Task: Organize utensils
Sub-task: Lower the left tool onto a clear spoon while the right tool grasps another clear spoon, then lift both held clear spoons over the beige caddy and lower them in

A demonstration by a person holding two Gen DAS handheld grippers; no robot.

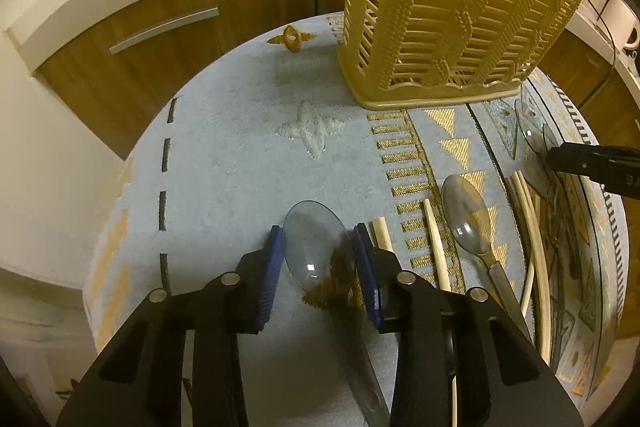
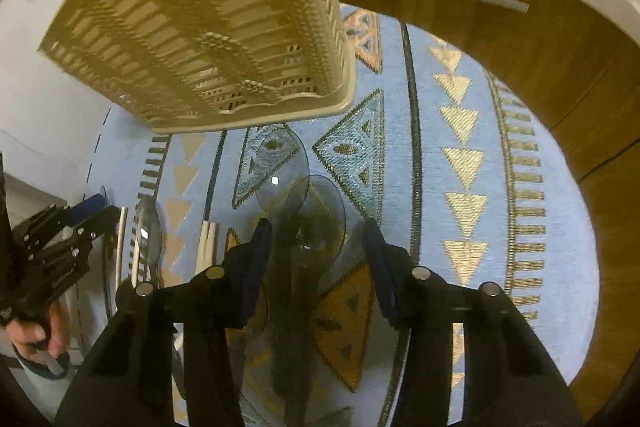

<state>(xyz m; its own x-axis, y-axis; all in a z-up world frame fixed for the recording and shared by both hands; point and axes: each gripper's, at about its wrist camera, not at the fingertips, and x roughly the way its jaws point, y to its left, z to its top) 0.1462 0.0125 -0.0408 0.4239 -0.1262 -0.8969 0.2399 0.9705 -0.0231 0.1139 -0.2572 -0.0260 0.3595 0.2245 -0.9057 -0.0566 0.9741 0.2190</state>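
Observation:
A tan slotted utensil basket [image 1: 452, 7] stands at the far side of the patterned cloth; it also shows in the right wrist view [image 2: 208, 23]. My left gripper [image 1: 318, 247] is open, its blue pads on either side of a clear grey plastic spoon [image 1: 314, 247] that lies on the cloth. Another clear spoon [image 1: 468, 215] lies to its right among cream chopsticks [image 1: 436, 247]. My right gripper [image 2: 316, 247] is open above two overlapping clear spoons [image 2: 298, 191]; one spoon bowl lies between its fingers.
The round table carries a blue and gold patterned cloth [image 1: 240, 155]. Wooden cabinets with a metal handle [image 1: 164, 29] stand behind. More chopsticks [image 2: 210, 239] and a spoon [image 2: 148, 231] lie left of my right gripper. The left gripper [image 2: 76, 223] shows there too.

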